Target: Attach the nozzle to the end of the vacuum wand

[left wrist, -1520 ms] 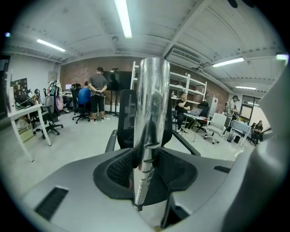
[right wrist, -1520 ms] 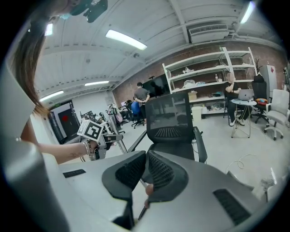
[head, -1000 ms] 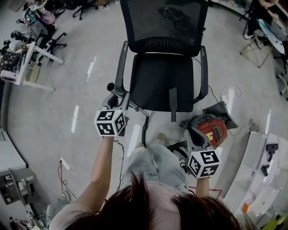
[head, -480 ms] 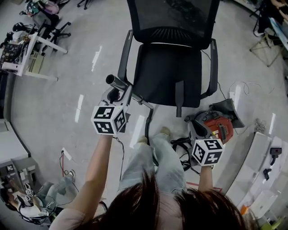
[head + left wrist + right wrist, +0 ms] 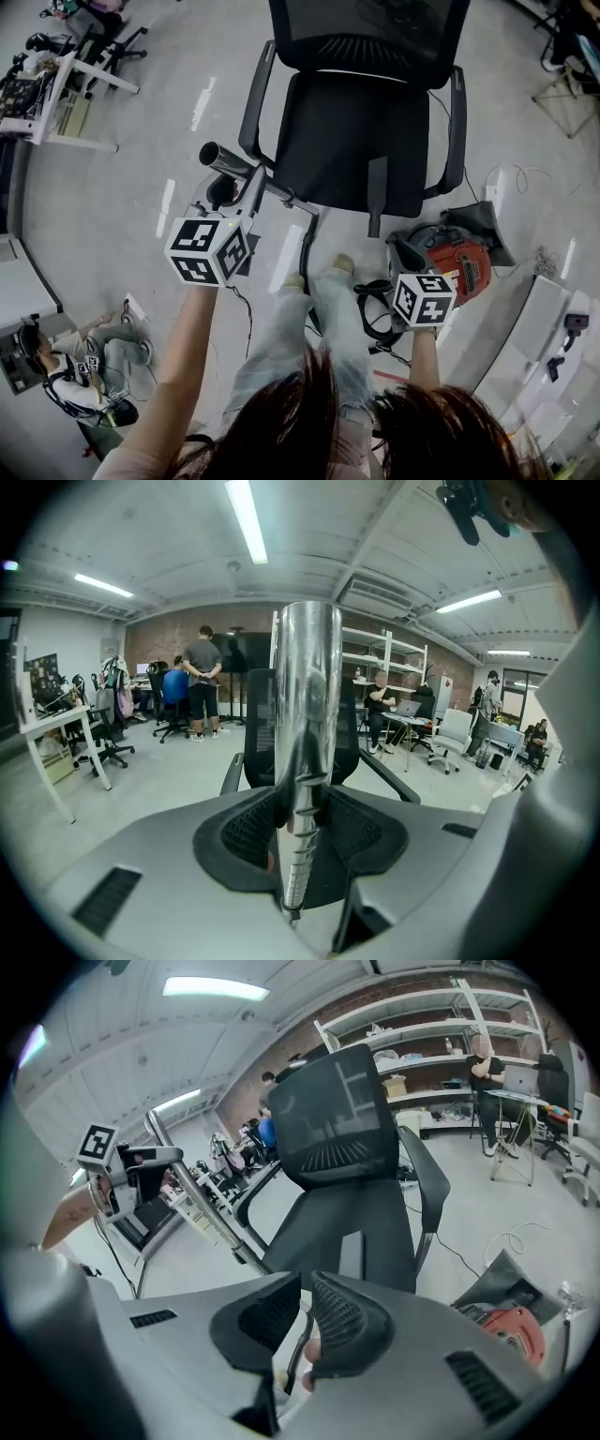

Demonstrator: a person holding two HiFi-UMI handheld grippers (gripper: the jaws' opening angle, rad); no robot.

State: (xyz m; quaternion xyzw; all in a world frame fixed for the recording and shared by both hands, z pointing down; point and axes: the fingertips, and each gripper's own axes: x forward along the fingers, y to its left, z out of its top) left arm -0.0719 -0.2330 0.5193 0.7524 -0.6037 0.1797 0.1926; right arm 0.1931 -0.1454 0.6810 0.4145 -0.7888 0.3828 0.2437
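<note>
Wand (image 5: 305, 696): we hold it clamped in left gripper (image 5: 230, 211). Right gripper (image 5: 302, 1321) pinched together, empty, near vacuum (image 5: 457, 267). Nozzle not in hand; we cannot spot it. Next, we think: find, open, grab.

Silvery wand (image 5: 305, 696), black chair (image 5: 347, 141), apparently red vacuum body (image 5: 459, 267).

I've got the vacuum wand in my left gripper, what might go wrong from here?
The long dark piece, likely the nozzle, overhangs the chair seat's front edge; a nudge may tip it off. The right gripper is shut and empty, so it would push that piece unless opened. The hose loops by your feet and may snag when the left gripper swings the wand.
</note>
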